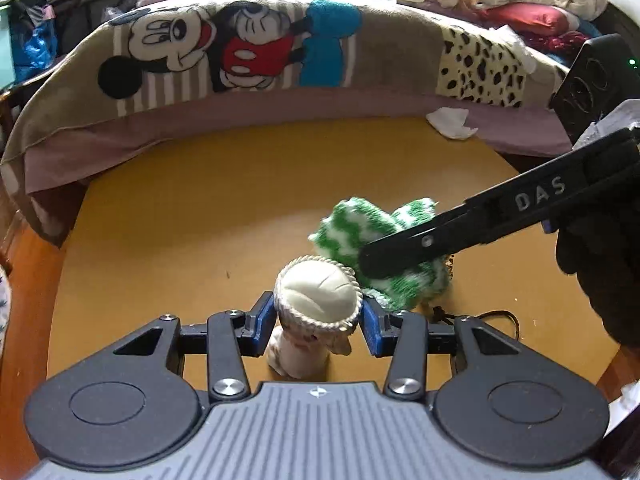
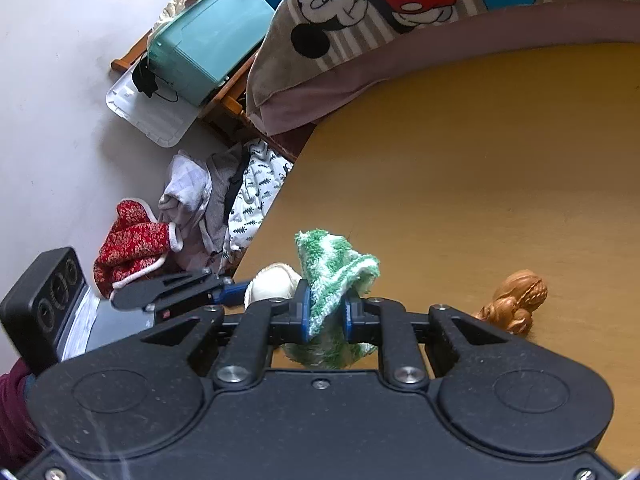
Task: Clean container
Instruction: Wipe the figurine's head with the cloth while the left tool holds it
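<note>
A small cream container (image 1: 318, 292) with a rope-like rim stands on the yellow-brown table (image 1: 180, 220), a narrower cream base below it. My left gripper (image 1: 318, 322) is closed on it, one blue pad against each side of the rim. A green-and-white fluffy cloth (image 1: 352, 220) lies against the container's far right side, and my right gripper (image 1: 400, 254), coming in from the right, is shut on it. In the right wrist view the cloth (image 2: 336, 264) is bunched between the pads of the right gripper (image 2: 326, 314). The container (image 2: 270, 284) and the left gripper (image 2: 180, 284) show just to its left.
A brown carved figure (image 2: 516, 304) sits on the table to the right of the cloth. A crumpled tissue (image 1: 452, 122) lies at the table's far edge against the bed with a cartoon blanket (image 1: 240, 48). A teal storage box (image 2: 208, 36) and heaped clothes (image 2: 208, 200) lie beyond the table's left edge.
</note>
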The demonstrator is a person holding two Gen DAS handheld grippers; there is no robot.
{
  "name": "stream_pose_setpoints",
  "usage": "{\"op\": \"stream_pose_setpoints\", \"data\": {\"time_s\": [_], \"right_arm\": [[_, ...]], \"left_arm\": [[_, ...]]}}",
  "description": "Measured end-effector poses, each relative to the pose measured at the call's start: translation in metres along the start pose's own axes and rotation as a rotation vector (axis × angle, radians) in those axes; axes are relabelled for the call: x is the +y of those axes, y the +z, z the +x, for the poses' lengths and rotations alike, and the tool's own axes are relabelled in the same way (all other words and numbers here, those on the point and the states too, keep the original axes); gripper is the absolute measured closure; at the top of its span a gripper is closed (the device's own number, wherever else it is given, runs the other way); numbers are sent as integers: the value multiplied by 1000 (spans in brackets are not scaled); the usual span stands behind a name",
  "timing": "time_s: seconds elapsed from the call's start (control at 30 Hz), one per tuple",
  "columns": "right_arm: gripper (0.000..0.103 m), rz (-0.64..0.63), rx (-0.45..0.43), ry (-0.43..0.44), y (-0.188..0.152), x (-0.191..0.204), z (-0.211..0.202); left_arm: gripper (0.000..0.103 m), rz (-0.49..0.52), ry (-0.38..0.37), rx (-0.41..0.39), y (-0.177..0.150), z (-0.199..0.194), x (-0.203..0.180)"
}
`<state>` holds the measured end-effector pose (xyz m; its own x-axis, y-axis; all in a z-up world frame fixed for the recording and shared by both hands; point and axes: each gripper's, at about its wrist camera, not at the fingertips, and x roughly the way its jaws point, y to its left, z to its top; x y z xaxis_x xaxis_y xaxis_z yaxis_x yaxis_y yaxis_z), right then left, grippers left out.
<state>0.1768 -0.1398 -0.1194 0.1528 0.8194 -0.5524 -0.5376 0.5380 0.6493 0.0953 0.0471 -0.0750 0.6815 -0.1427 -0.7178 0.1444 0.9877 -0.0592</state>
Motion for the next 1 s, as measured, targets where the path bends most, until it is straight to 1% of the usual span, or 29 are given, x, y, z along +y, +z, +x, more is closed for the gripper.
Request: {"op": "stream_pose_setpoints", "data": {"time_s": [0.07, 0.1, 0.13, 0.17, 0.23, 0.27, 0.3, 0.43, 0.47, 0.57, 0.6, 0.63, 0.67, 0.77, 0.9, 1.0], "right_arm": [[87, -8, 0, -10, -1, 2, 1], [87, -6, -3, -10, -1, 2, 1], [87, -3, -7, -8, -1, 2, 1], [87, -6, -9, -11, -1, 3, 1], [87, -13, -12, -12, -1, 4, 0], [87, -16, -14, -13, -1, 5, 0], [87, -21, -14, -14, 0, 6, 0], [87, -47, -11, -18, 3, 10, 0], [87, -50, -8, -18, 3, 10, 0], [87, -60, 6, -18, 2, 11, 2], [87, -64, 11, -22, 2, 10, 3], [87, -67, 16, -26, 1, 10, 4], [87, -70, 19, -30, 1, 10, 5], [87, -69, 23, -24, 0, 10, 4], [87, -70, 18, -24, 1, 12, 3], [87, -81, 22, -20, 0, 14, 2]], "left_arm": [[60, -3, -4, 13, 1, 1, 2], [60, -20, -19, 16, 1, 1, 7], [57, -19, -54, 33, 3, 3, 13], [55, 6, -87, 58, 3, 5, 18], [50, 96, -133, 55, 6, 2, 29], [47, 177, -160, 54, 9, 1, 32], [47, 250, -178, 52, 10, 1, 33], [46, 458, -255, 44, 8, 2, 40], [46, 464, -267, 45, 7, 3, 42], [47, 485, -286, 44, 6, 3, 43], [50, 482, -301, 41, 7, 2, 43], [56, 484, -307, 31, 8, 1, 42], [60, 522, -299, 22, 6, -2, 39], [60, 644, -261, -2, -1, -8, 31], [60, 574, -251, 25, -1, -12, 32], [60, 520, -209, 46, -6, -10, 25]]}}
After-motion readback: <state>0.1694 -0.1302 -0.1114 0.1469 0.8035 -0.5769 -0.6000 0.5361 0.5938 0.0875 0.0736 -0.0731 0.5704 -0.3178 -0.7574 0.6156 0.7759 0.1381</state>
